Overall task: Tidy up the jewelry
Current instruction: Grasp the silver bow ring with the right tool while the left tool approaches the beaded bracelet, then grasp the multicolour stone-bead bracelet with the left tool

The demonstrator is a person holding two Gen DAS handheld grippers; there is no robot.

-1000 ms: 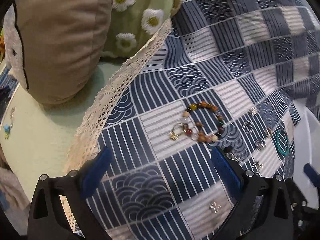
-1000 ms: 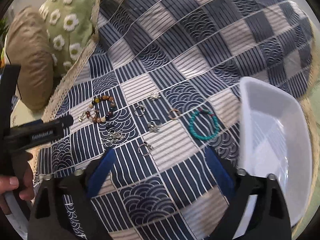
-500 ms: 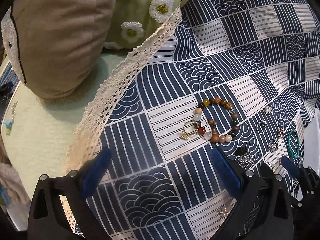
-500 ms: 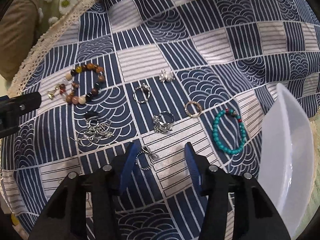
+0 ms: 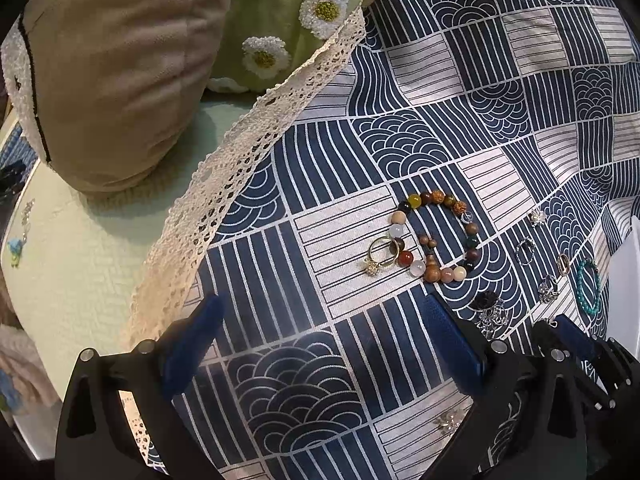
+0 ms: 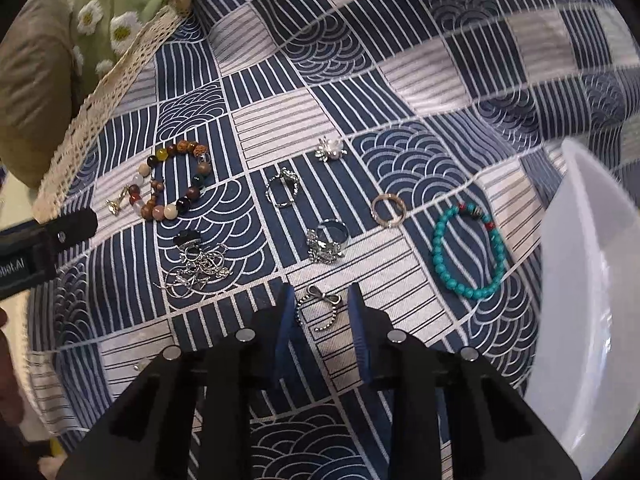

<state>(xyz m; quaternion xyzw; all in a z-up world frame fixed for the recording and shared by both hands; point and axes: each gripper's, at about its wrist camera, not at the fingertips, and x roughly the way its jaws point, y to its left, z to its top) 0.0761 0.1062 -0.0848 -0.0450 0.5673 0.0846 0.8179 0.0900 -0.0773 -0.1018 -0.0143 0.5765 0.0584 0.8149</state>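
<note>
Jewelry lies spread on a blue and white patterned cloth (image 6: 360, 80). My right gripper (image 6: 320, 294) points down at the cloth, and its jaws are closing around a small silver bow ring (image 6: 324, 297). The ring lies flat between the blue fingers with a thin gap on the right side. A turquoise bead bracelet (image 6: 476, 293) lies to the right, beside a white tray (image 6: 592, 280). My left gripper (image 5: 322, 306) hovers open over bare cloth, just short of a mixed bead bracelet (image 5: 464, 212) and a gold ring (image 5: 382, 256).
Several silver rings (image 6: 284, 190), a flower stud (image 6: 330, 148) and a tangle of silver earrings (image 6: 196, 268) lie between the bracelets. A tan cushion (image 5: 112, 80) and a green daisy pillow (image 5: 280, 20) stand beyond the cloth's lace edge (image 5: 240, 152).
My right gripper has sunk toward the cloth and its fingers have narrowed from wide apart to close on either side of the bow ring. The left gripper has hardly shifted.
</note>
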